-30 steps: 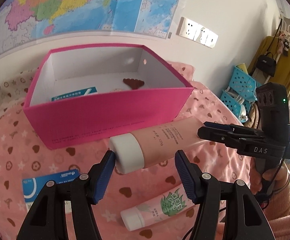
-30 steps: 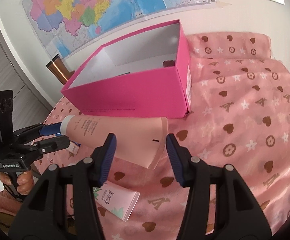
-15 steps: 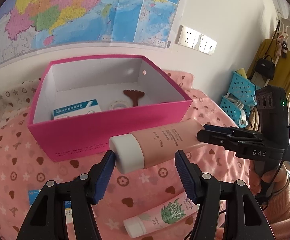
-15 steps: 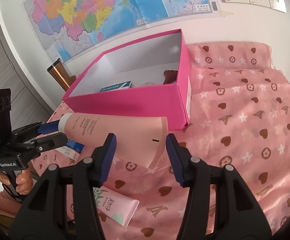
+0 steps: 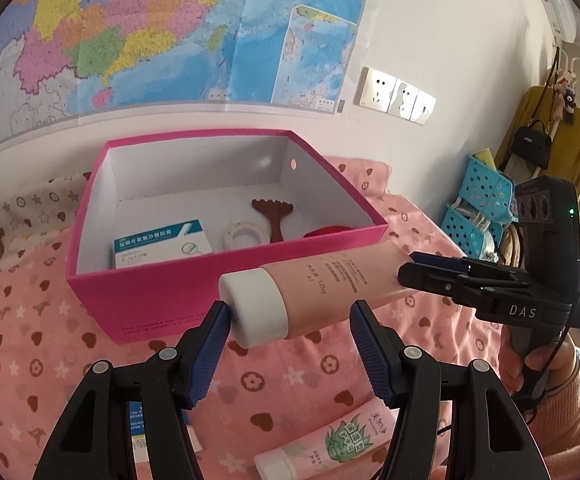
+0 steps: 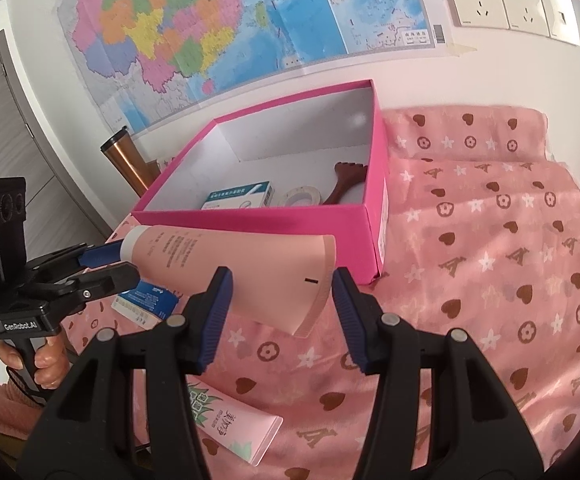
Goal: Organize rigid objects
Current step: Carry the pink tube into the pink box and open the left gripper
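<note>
A large pink tube [image 5: 330, 280] [image 6: 230, 256] with a white cap hangs in the air just in front of the open pink box [image 5: 150, 300] [image 6: 290, 224]. My left gripper [image 5: 288, 336] [image 6: 126, 262] is shut on the cap end: one pad lies against the cap, the other fingertip against the body. My right gripper [image 6: 280, 300] [image 5: 414, 268] is shut on the flat crimped tail. In the box lie a blue-and-white carton [image 5: 162, 242], a tape roll [image 5: 246, 234], a brown scraper [image 5: 274, 216] and something red, partly hidden.
On the pink patterned cloth below lie a smaller aloe-print tube [image 5: 330, 448] [image 6: 230, 428] and a blue-and-white carton [image 6: 146, 300]. A copper tumbler [image 6: 124, 160] stands left of the box. Blue baskets [image 5: 478, 208] sit off to the right. A wall with a map is behind.
The pink box now sits lower in both views and more of its inside shows. The tube has kept its place between both pairs of fingers.
</note>
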Demonstrator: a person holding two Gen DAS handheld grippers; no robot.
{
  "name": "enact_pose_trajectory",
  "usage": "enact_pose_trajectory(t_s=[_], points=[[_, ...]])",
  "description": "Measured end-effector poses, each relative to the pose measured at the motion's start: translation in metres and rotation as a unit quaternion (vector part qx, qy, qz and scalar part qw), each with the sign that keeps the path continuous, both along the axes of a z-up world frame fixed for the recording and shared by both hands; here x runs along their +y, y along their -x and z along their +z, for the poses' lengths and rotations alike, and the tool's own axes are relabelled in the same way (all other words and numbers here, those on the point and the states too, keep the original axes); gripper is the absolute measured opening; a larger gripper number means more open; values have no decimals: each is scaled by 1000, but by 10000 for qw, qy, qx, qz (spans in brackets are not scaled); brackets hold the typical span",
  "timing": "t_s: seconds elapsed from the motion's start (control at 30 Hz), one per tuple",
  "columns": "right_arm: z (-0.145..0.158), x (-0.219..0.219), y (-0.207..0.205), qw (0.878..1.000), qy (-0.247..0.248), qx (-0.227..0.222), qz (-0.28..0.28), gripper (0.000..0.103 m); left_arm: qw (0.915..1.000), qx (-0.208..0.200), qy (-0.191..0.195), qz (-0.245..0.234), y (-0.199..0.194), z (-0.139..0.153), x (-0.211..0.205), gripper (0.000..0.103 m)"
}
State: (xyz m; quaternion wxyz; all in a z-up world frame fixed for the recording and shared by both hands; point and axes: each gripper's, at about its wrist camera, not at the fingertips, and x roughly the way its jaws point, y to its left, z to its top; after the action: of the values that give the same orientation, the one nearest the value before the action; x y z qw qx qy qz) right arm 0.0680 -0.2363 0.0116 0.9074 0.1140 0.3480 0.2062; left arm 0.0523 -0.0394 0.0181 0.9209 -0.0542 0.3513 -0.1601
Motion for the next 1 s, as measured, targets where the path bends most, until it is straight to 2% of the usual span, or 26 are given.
enact_pose_trajectory(t_s=[1.0], points=[[24, -10, -23, 9993, -9, -384, -26, 54, 9992, -362, -145, 35, -21, 18, -3, 62]])
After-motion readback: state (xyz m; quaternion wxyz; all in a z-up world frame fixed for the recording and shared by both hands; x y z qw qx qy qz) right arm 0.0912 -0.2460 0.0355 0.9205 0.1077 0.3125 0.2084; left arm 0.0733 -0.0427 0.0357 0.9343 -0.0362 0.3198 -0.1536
